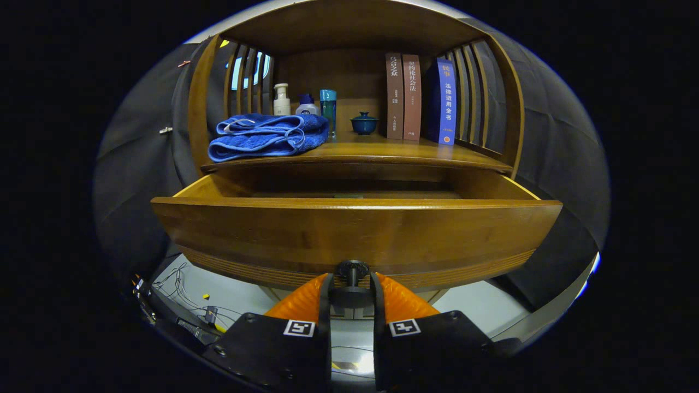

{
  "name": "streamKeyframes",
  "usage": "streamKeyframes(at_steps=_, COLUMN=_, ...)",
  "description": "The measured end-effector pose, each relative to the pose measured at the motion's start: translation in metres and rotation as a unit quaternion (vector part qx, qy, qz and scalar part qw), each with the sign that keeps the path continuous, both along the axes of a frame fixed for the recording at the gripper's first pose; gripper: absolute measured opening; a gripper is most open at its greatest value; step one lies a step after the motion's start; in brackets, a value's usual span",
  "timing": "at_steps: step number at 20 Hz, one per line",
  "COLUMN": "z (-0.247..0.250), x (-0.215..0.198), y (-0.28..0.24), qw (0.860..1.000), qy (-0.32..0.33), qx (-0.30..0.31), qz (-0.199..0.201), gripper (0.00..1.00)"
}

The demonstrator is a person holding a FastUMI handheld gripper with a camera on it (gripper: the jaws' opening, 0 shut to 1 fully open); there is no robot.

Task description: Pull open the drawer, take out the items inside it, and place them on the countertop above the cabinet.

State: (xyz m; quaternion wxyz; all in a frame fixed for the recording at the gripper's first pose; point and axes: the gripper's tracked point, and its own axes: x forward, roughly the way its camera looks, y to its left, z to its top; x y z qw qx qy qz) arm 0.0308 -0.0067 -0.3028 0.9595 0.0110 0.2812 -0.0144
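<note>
The drawer (355, 229) stands pulled well out of the cabinet, below the counter (382, 153), and the tool (352, 289) is closed on the knob (352, 270) at the bottom middle of the drawer front, one finger pressing each side of its stem. The likeliest trouble from here is overpulling: if the drawer has no stop, more draw on the knob could bring it off its runners and tip it. Letting go carelessly could also nudge the front or let the fingers catch on the knob's head as they part. Reaching in next means rising over the drawer's high front edge, and a low approach would knock the tool against that edge. The counter above the drawer is already busy: a folded blue towel (267, 136) at its left, bottles (306, 106) behind the towel, a small lidded cup (364, 123) near the middle and books (418, 98) standing to the right, so anything set down carelessly could bump one of these; the bare wood in front of the cup looks the safest spot. The drawer's inside is hard to read: its front wall hides the floor, only a dark strip under the counter shows, and a faint flat shape there could be an item or not. I cannot tell what remains inside.
</note>
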Motion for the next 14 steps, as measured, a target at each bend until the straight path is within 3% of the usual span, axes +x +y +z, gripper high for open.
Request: streamKeyframes(at_steps=14, z=-0.004, x=-0.08, y=0.006, qw=0.998, qy=0.048, qx=0.04, qz=-0.001, gripper=0.35)
